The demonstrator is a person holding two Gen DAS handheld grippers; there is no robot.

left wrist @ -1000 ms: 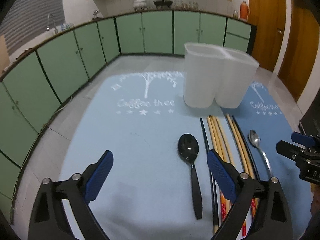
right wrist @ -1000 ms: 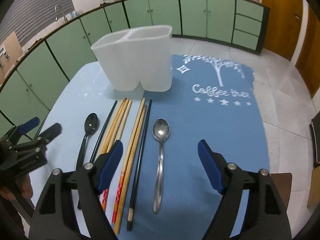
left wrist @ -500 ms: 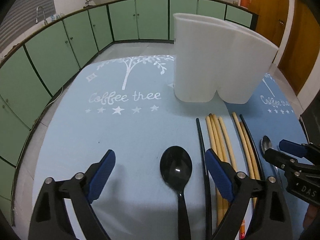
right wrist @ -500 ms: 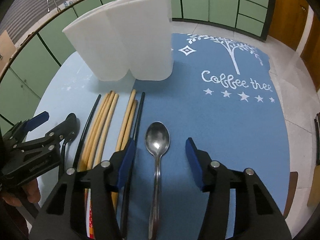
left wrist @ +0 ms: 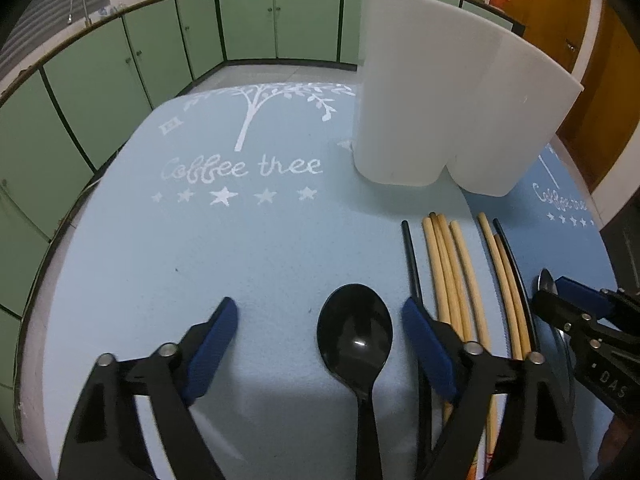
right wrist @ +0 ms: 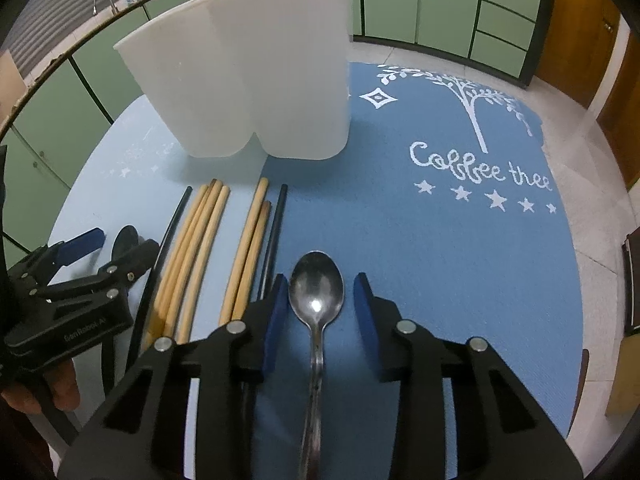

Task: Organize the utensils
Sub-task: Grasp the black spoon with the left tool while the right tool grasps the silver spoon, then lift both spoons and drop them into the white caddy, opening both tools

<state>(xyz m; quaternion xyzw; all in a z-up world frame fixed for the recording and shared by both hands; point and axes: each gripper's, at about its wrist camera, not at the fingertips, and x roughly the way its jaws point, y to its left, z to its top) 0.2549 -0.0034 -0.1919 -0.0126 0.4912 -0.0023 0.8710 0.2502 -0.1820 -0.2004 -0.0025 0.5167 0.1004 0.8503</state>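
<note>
A black plastic spoon [left wrist: 355, 340] lies on the light blue mat, its bowl between the blue pads of my left gripper [left wrist: 318, 312]. The jaws are closing and stand clear of the spoon on both sides. A metal spoon [right wrist: 317, 288] lies on the darker blue mat, with my right gripper [right wrist: 320, 280] astride its bowl. Those jaws are closing too, with a small gap left at each pad. Several wooden and black chopsticks [right wrist: 192, 248] lie side by side between the two spoons. Behind them stands a white two-compartment holder [right wrist: 248, 68].
The light blue mat [left wrist: 240, 240] and the darker blue mat [right wrist: 440, 240] cover a round table whose edge curves close on both sides. Green cabinets [left wrist: 248, 28] ring the room. A hand [right wrist: 60, 388] holds the left gripper's handle.
Both grippers have come down and forward over their spoons. Both pairs of jaws have narrowed, the right pair much more, and each spoon now sits between the pads.
</note>
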